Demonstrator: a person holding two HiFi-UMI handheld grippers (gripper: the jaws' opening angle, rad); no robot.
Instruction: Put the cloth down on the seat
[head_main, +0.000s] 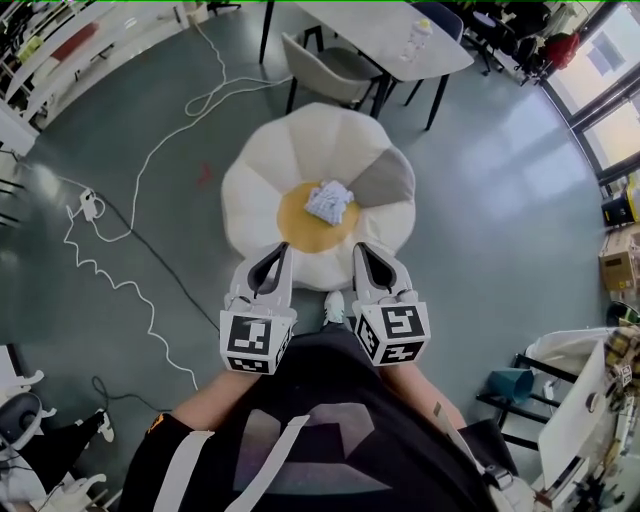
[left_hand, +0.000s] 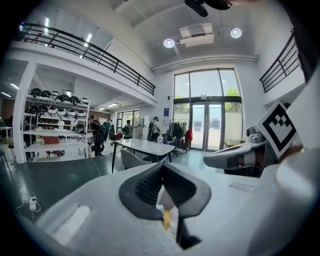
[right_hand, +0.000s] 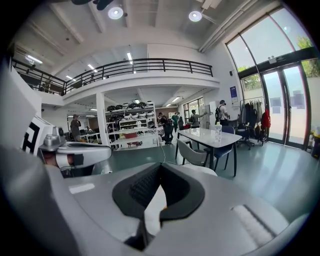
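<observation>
In the head view a crumpled pale blue-white cloth (head_main: 328, 200) lies on the yellow centre of a white flower-shaped seat (head_main: 262, 180) that has one grey petal. Both grippers hover side by side near the seat's front edge, apart from the cloth. My left gripper (head_main: 284, 249) is shut with nothing in it, and so is my right gripper (head_main: 357, 249). In the left gripper view the left gripper (left_hand: 162, 165) shows its black pads meeting. In the right gripper view the right gripper (right_hand: 160, 165) has its pads closed too. Both gripper views look level across the room, and the cloth is not visible in them.
Behind the seat stand a grey chair (head_main: 330, 68) and a white table (head_main: 400, 35) with a bottle on it. A white cable (head_main: 150, 160) snakes over the floor to the left. A teal bucket (head_main: 512, 384) and a rack stand at the right. People stand far off by shelves (right_hand: 125, 127).
</observation>
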